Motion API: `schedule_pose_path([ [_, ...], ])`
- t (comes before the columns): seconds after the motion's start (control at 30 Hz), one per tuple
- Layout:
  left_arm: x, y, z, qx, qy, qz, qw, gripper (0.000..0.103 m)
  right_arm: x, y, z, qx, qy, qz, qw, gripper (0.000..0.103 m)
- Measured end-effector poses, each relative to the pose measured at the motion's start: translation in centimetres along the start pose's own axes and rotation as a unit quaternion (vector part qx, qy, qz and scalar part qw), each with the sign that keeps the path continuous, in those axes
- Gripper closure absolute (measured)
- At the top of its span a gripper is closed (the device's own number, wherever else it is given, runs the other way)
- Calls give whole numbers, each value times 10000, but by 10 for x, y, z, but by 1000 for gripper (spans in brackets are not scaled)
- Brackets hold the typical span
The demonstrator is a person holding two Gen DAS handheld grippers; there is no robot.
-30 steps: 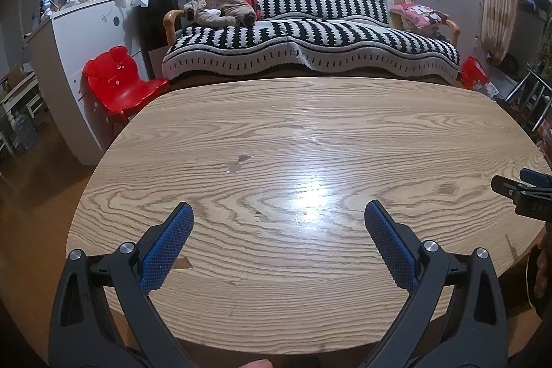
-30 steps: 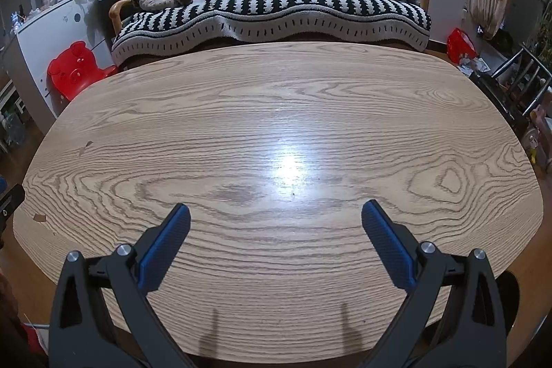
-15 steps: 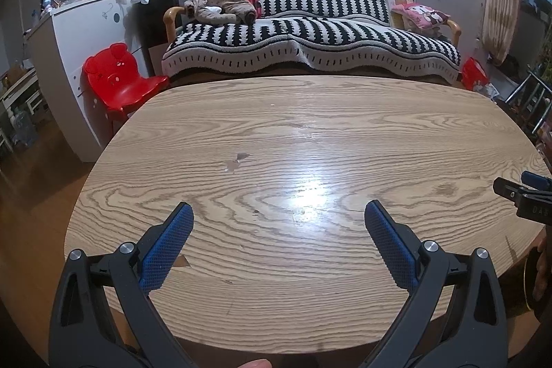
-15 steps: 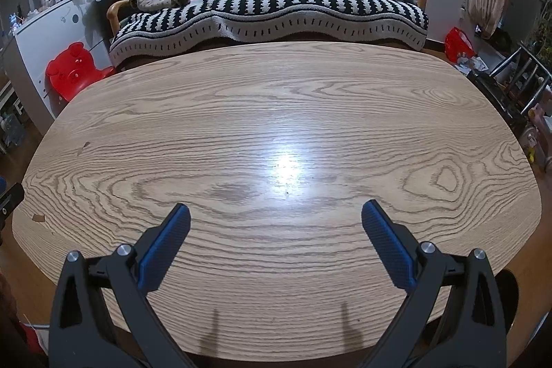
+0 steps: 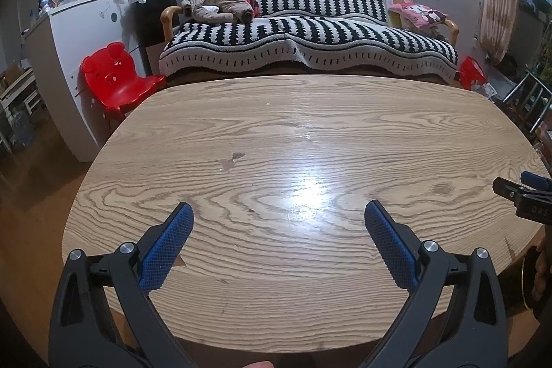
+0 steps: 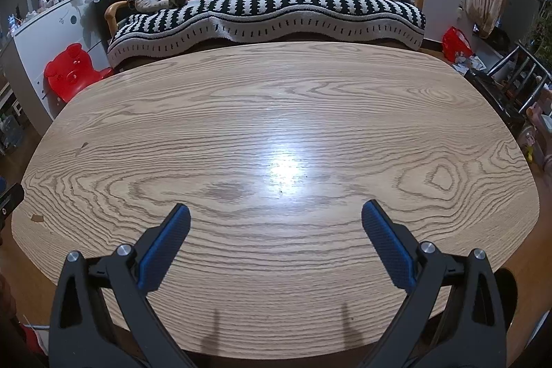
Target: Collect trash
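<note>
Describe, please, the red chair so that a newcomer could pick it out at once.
Start at the black-and-white striped sofa behind the wooden table, then look to its left end, where a white cabinet stands. The red chair sits on the floor between them, off the table's far left corner. It is small, glossy plastic, with a bear-face backrest with two round ears.
</note>
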State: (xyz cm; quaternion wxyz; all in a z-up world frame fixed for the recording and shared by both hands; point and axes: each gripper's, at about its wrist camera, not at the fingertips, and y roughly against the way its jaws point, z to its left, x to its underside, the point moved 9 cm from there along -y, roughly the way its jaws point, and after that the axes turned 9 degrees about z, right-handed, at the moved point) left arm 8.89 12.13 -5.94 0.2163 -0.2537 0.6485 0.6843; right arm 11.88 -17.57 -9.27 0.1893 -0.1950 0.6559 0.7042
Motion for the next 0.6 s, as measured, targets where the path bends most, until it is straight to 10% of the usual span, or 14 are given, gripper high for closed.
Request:
schedule_pose_path([
  [0.6, 0, -1, 10, 100, 275, 70, 9995, 7, 4, -7, 2, 60, 47, 70, 9999, 7],
])
